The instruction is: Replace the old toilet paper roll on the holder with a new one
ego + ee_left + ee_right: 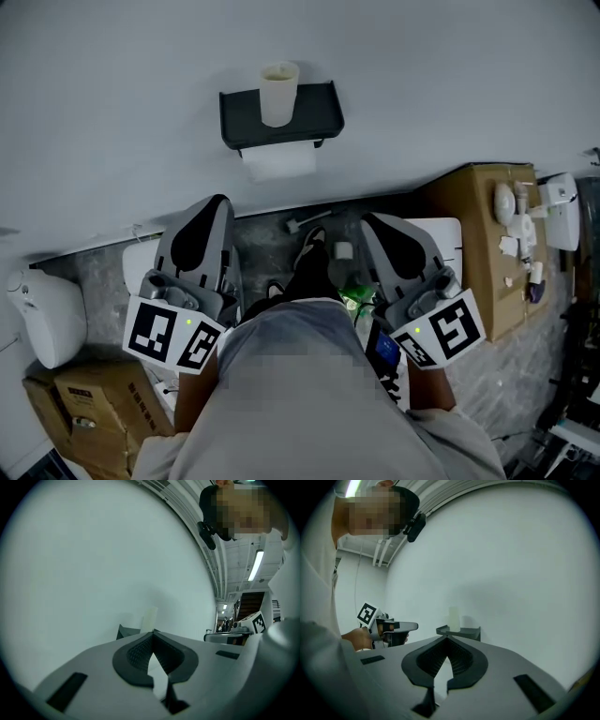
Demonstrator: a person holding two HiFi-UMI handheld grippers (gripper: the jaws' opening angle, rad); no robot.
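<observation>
**A:** Two grippers, then. Take them from the left.

**B:** The left gripper (pixel 217 204) sits at the lower left of the head view, close to the person's body. Its tongs are pressed together with nothing between them, and the left gripper view (pixel 153 631) confirms this: they meet on bare air, pointing at the wall (pixel 112 112).

**A:** And the middle?

**B:** At upper centre the black holder (pixel 319 117) is fixed to the wall. A white toilet paper roll (pixel 279 162) hangs under its shelf, and a pale upright tube (pixel 278 94) stands on top of it. The tube may be a bare core or a cup, but it is too small to tell.

**A:** And the right?

**B:** The right gripper (pixel 373 223) is lower right of centre. Its tongs are also closed and empty, as the right gripper view (pixel 446 637) shows.

**A:** Which step is this?

**B:** I think it fits two. Either the hanging roll is the old one, due to come off, or it is the fresh one already seated, with the spent core parked on the shelf.

**A:** What about the next move?

**B:** Both grippers are well apart from the holder. Any grasp there would need a reach up the frame, with the tongs opened beforehand. The pictures settle nothing beyond that.
</observation>
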